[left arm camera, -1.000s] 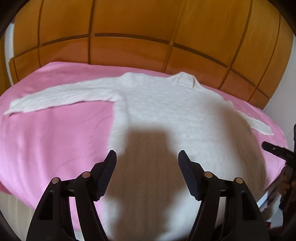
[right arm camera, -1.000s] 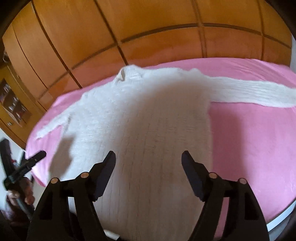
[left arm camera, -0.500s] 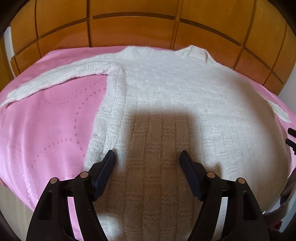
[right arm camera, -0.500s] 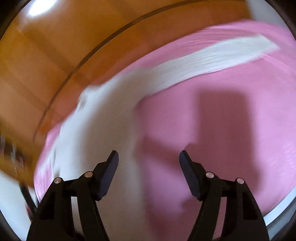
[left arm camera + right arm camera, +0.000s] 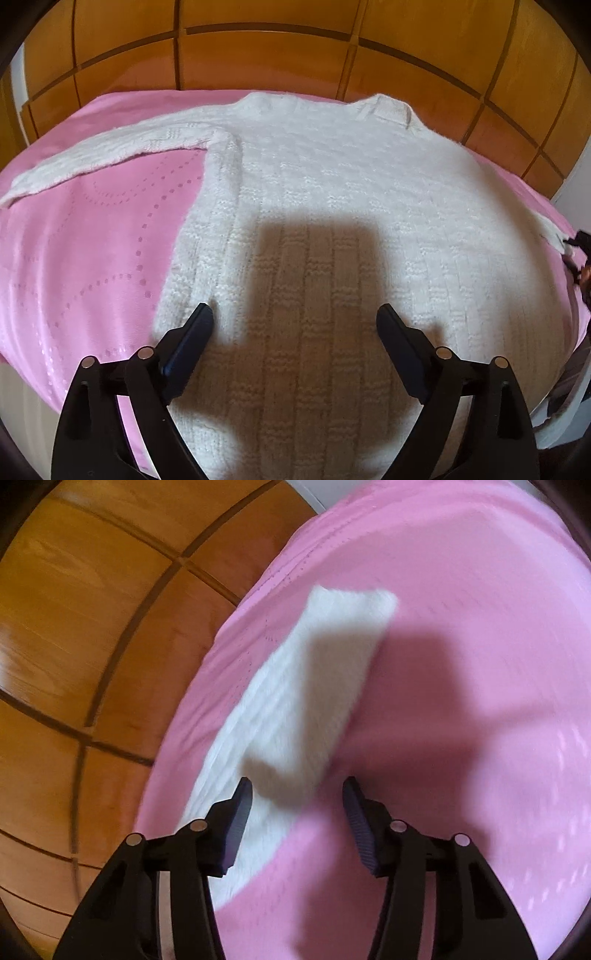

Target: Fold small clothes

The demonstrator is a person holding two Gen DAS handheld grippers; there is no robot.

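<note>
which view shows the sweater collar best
The left wrist view: the collar of the white sweater lies sharp at the far edge, near the wooden headboard. The right wrist view shows only a blurred sleeve, no collar.

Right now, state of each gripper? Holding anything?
Left gripper: jaws opening, wide apart over the white knitted sweater, holding nothing.
Right gripper: jaws closing over the sweater's white sleeve, not yet gripping it.

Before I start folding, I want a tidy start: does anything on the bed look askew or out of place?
Nothing stands out. The white knitted sweater lies flat on the pink bedspread, body smooth and the sleeve stretched straight out. The right-wrist view is blurred, but the other sleeve end also lies flat there.
</note>
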